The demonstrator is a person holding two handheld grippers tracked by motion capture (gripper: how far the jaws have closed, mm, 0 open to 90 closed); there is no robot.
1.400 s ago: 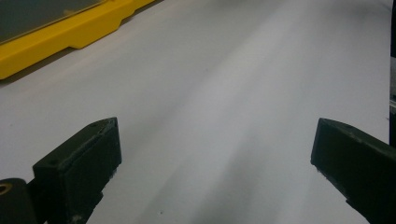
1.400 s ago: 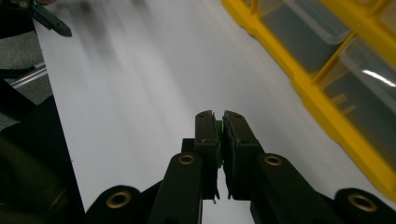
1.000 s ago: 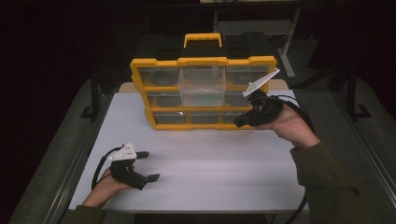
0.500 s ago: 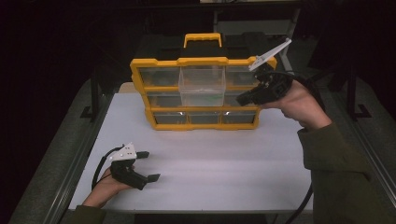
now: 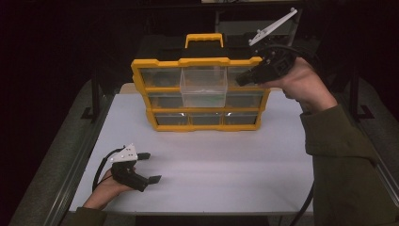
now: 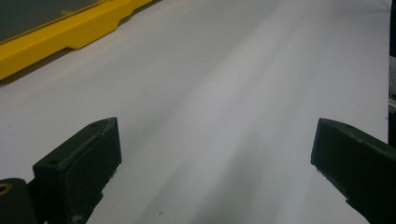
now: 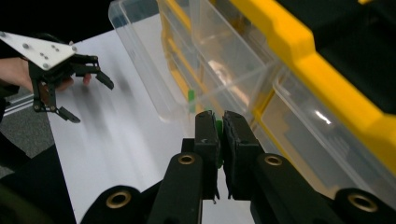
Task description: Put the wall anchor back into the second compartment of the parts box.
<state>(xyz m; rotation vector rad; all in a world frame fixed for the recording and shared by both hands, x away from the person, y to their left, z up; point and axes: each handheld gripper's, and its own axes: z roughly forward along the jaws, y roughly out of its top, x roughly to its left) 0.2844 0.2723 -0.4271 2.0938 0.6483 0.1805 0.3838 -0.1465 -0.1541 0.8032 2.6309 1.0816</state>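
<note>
Right gripper, raised beside the yellow organizer, pinches a small green piece near the pulled-out clear drawer. Left gripper rests on the worktop, jaws apart. Next likely: release over the drawer.

1. I am looking along my left gripper, whose two black jaws are rising from the lower left and lower right of the frame, standing wide apart with nothing between them.
2. The white table is running bare across the middle of the frame.
3. A yellow organiser edge is lying across the upper left corner, resting on the table.
</note>
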